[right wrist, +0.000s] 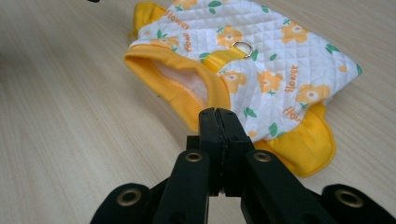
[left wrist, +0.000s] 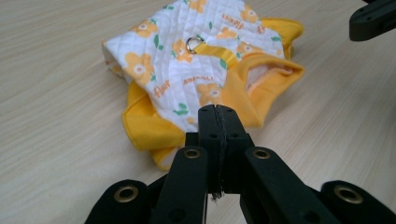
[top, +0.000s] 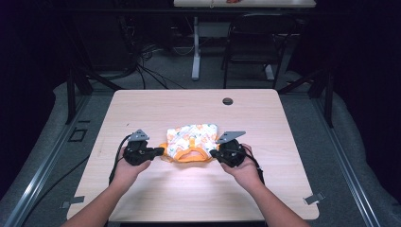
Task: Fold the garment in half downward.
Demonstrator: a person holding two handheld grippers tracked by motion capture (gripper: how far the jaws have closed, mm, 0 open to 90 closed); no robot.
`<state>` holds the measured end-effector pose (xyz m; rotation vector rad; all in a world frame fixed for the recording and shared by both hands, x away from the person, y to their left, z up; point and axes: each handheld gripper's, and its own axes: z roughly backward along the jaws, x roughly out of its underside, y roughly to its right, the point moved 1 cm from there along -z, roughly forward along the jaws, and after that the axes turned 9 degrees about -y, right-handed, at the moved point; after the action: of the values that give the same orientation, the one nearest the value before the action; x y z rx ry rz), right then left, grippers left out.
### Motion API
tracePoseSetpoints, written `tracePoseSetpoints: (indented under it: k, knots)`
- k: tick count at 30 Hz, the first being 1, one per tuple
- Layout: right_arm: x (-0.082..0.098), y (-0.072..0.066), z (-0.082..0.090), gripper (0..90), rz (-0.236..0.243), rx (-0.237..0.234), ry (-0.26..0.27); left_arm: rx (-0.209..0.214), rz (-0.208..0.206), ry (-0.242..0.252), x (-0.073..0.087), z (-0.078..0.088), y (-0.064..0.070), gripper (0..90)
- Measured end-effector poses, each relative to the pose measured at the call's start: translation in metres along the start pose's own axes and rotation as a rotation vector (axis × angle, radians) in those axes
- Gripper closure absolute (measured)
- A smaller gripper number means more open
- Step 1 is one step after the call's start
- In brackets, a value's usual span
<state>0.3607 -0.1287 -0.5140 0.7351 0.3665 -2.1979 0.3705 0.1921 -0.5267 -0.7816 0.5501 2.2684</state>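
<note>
- Closest up are the left gripper [left wrist: 218, 110] and right gripper [right wrist: 218, 112], each with jaws pressed together and nothing pinched between them.
- The little flower-print garment [top: 191, 142] lies flat on the table [top: 142, 106], just past both sets of fingertips and between them.
- My guess: they're flanking it so each can grab an orange-trimmed side.
- Its metal ring [left wrist: 194, 45] faces up.

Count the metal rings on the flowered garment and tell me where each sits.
1. A single metal D-ring sits on the yellow strap across the quilted back of the flowered garment. Others could be hidden underneath.
</note>
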Motion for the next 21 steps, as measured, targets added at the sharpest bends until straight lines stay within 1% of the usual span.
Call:
tracePoseSetpoints:
  k: [2,3,4,7,10,11,13,15,18,20,21]
  knots:
    - [0.004,-0.003,0.003,89.7,0.008,-0.005,-0.001,0.000,0.003,0.004,0.007,0.004,0.001,90.0]
    - [0.007,-0.005,0.005,89.7,0.006,-0.004,0.003,0.012,0.010,0.008,0.010,0.005,0.002,89.9]
    - [0.010,-0.006,0.007,89.7,0.010,-0.007,0.000,0.012,0.017,0.014,0.013,0.007,0.002,89.9]
    - [0.017,-0.009,0.011,89.5,0.008,-0.002,0.009,0.008,0.019,0.027,0.022,0.011,0.004,89.9]
    - [0.025,-0.012,0.013,89.4,0.005,0.004,0.015,0.009,0.016,0.015,0.032,0.013,0.007,89.9]
    - [0.029,-0.013,0.013,89.3,-0.003,0.002,0.014,0.010,0.016,0.014,0.035,0.013,0.008,89.9]
    - [0.035,-0.015,0.012,89.2,-0.002,0.004,0.013,0.007,0.020,0.012,0.041,0.012,0.009,89.9]
    - [0.040,-0.017,0.012,89.2,-0.003,-0.002,0.010,0.001,0.009,-0.005,0.047,0.011,0.009,89.9]
    - [0.049,-0.021,0.010,89.1,-0.004,0.000,0.006,-0.005,0.013,-0.004,0.055,0.009,0.010,89.9]
    - [0.053,-0.023,0.009,89.0,0.001,0.003,0.000,-0.015,0.008,-0.011,0.059,0.008,0.011,89.9]
    - [0.056,-0.024,0.008,88.9,0.000,0.005,-0.005,-0.013,0.003,-0.008,0.060,0.008,0.012,89.9]
